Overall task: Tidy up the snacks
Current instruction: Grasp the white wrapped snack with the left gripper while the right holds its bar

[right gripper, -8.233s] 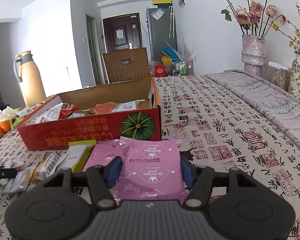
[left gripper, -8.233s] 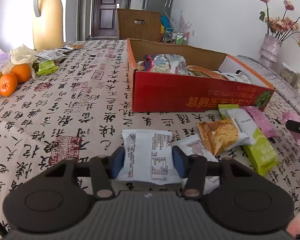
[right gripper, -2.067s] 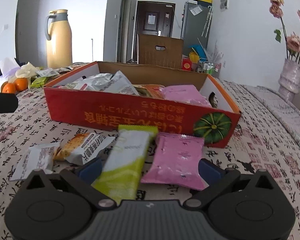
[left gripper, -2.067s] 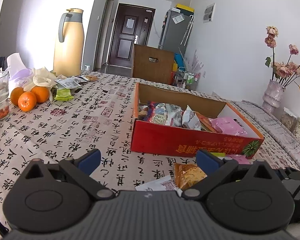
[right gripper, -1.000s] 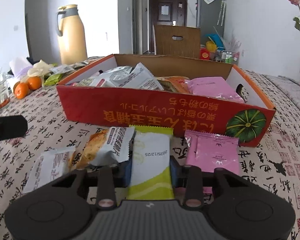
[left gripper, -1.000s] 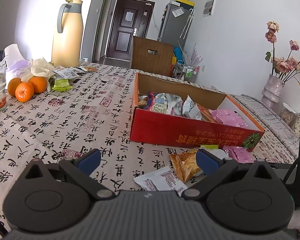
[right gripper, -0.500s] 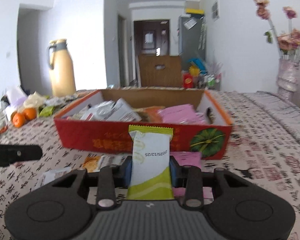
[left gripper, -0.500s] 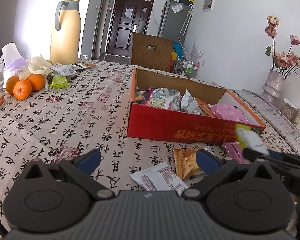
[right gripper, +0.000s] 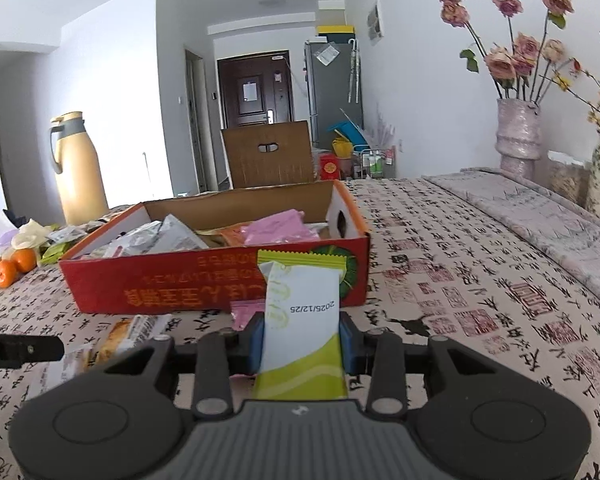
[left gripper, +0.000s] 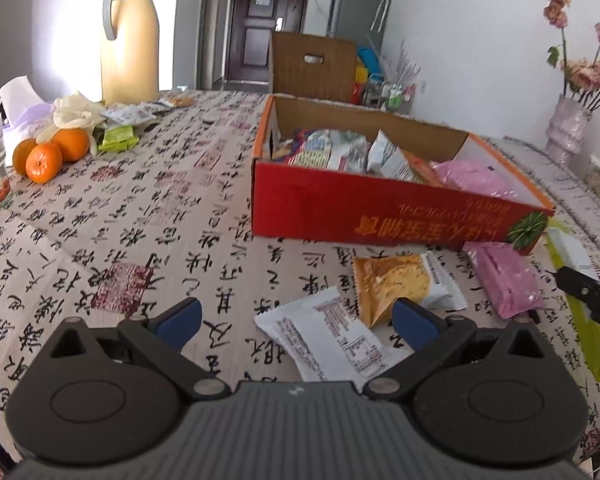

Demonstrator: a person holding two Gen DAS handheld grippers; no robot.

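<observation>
Left gripper (left gripper: 296, 320) agape, right gripper (right gripper: 302, 344) clamped.

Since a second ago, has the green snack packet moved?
Yes. The green snack packet has left the table, lifted in the right gripper before the red box.

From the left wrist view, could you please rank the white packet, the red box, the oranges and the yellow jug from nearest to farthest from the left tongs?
1. White packet, lying between the open left tongs.
2. Red box, ahead and to the right.
3. Oranges, far left on the table.
4. Yellow jug, at the back left, behind the oranges.
</observation>
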